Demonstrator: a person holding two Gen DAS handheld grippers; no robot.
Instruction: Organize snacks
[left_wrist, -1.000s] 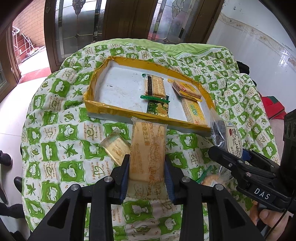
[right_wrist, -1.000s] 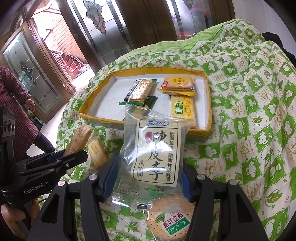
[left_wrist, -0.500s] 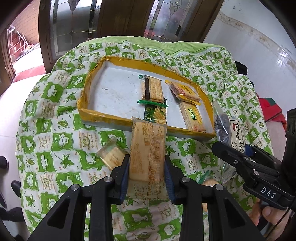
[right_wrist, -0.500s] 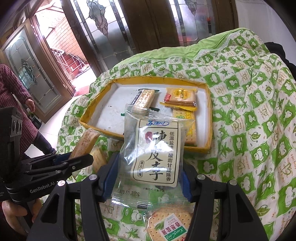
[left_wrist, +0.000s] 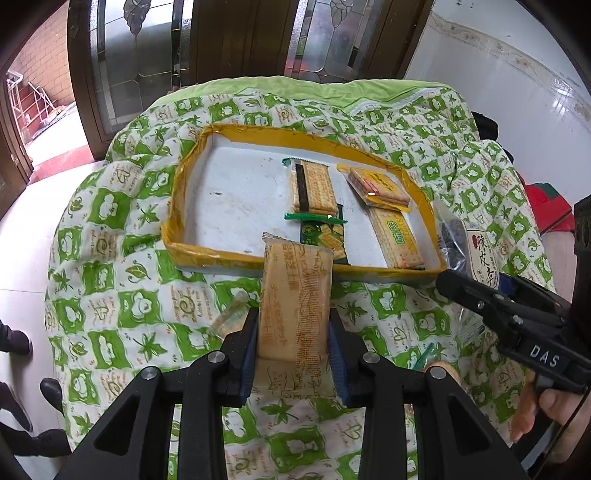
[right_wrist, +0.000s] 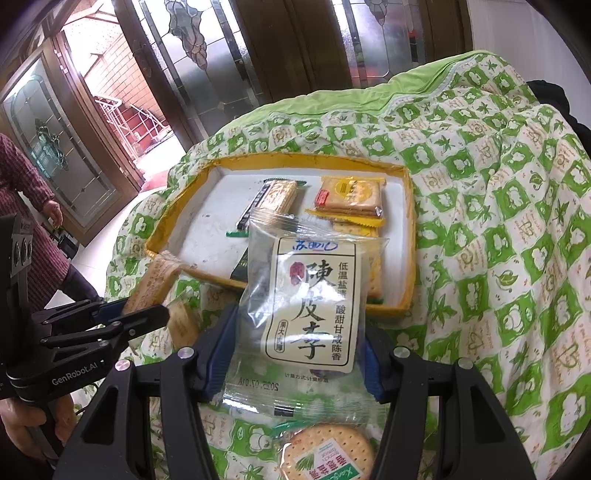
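Two hand-held grippers (left_wrist: 293, 354) (right_wrist: 295, 354), each clamping a snack packet (left_wrist: 295, 302) (right_wrist: 306, 295)

Green-and-white patterned quilt (left_wrist: 110, 280), leaded glass doors (right_wrist: 207, 48) (dark wooden frames), white tiled wall (left_wrist: 517, 110).

Both views are taken from above and close behind each gripper, angled steeply down and forward across the cloth-covered desk (left_wrist: 110, 280) toward the glass doors (right_wrist: 207, 55). The yellow-rimmed tray (left_wrist: 192, 254) is shared by both. The right gripper (left_wrist: 454, 284) is seen at the left view's right edge, the left gripper (right_wrist: 147, 317) at the right view's left edge.
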